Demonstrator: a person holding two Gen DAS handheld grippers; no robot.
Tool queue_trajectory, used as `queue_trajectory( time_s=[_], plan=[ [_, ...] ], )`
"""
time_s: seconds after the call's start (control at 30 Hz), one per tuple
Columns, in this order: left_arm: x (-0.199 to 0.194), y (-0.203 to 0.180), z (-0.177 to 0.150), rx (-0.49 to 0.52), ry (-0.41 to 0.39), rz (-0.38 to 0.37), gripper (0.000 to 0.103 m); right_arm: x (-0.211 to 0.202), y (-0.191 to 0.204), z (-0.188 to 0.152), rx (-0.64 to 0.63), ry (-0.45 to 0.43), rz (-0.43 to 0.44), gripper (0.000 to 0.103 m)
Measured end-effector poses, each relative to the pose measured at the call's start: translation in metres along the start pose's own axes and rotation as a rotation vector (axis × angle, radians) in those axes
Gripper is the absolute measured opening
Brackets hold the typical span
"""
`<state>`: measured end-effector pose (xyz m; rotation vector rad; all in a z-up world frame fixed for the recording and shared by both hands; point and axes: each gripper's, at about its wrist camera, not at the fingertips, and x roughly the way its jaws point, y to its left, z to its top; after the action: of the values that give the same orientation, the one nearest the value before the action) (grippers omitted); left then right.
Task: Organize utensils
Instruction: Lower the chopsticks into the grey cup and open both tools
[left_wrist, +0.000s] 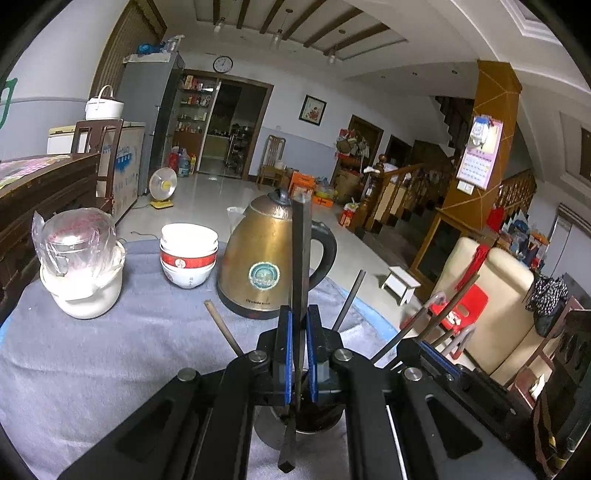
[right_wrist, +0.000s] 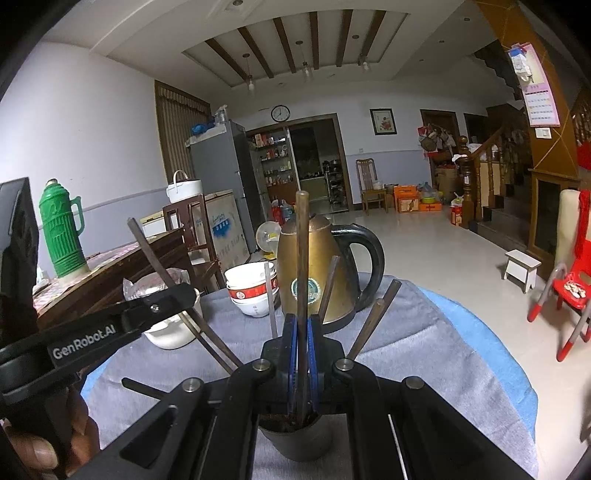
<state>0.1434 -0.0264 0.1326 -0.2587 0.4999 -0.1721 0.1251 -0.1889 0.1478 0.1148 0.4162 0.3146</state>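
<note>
My left gripper (left_wrist: 299, 325) is shut on a dark chopstick (left_wrist: 301, 251) that stands upright, its lower end over a dark metal cup (left_wrist: 306, 424) beneath the jaws. My right gripper (right_wrist: 302, 328) is shut on a brown chopstick (right_wrist: 301, 251), also upright, above the same cup (right_wrist: 295, 439). Several more chopsticks (right_wrist: 373, 317) lean out of the cup. The left gripper (right_wrist: 162, 306) shows at the left of the right wrist view. The right gripper's blue pads (left_wrist: 439, 354) show at the right of the left wrist view.
A brass electric kettle (left_wrist: 258, 262) stands behind the cup on the grey cloth (left_wrist: 110, 354). Stacked white-and-red bowls (left_wrist: 188, 254) and a white pot with a plastic-wrapped lid (left_wrist: 81, 266) stand to its left. A red stool (right_wrist: 569, 295) stands beyond the table's right edge.
</note>
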Motion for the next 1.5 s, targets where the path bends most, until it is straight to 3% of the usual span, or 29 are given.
queue_trajectory(
  time_s=[0.53,1.03,1.1,1.17,1.27,1.37,1.4,1.43,1.5],
  plan=[
    [0.019,-0.004,-0.006,0.027,0.111,0.021,0.008,0.009,0.002,-0.006,-0.011,0.035,-0.004,0.006],
    [0.025,0.001,-0.006,0.004,0.163,0.005,0.008,0.020,0.000,-0.014,-0.007,0.107,-0.001,0.006],
    [0.023,0.003,-0.003,-0.008,0.163,0.011,0.020,0.025,0.000,-0.014,-0.010,0.142,0.005,0.007],
    [0.017,0.005,0.001,-0.033,0.155,0.015,0.055,0.025,-0.001,-0.015,-0.003,0.157,0.007,0.008],
    [0.000,0.007,0.008,-0.051,0.104,0.032,0.061,0.018,-0.003,-0.012,0.003,0.153,-0.010,0.010],
    [-0.024,0.013,0.019,-0.068,0.070,0.042,0.063,0.001,-0.003,-0.004,0.000,0.122,-0.038,0.028],
    [-0.032,0.016,0.021,-0.072,0.052,0.054,0.065,-0.005,-0.003,-0.001,-0.001,0.105,-0.049,0.041],
    [-0.041,0.019,0.022,-0.080,0.037,0.069,0.070,-0.011,-0.004,0.001,-0.001,0.090,-0.062,0.064],
    [-0.058,0.026,0.023,-0.094,0.006,0.096,0.076,-0.031,-0.005,0.005,0.000,0.031,-0.089,0.081]
  ],
)
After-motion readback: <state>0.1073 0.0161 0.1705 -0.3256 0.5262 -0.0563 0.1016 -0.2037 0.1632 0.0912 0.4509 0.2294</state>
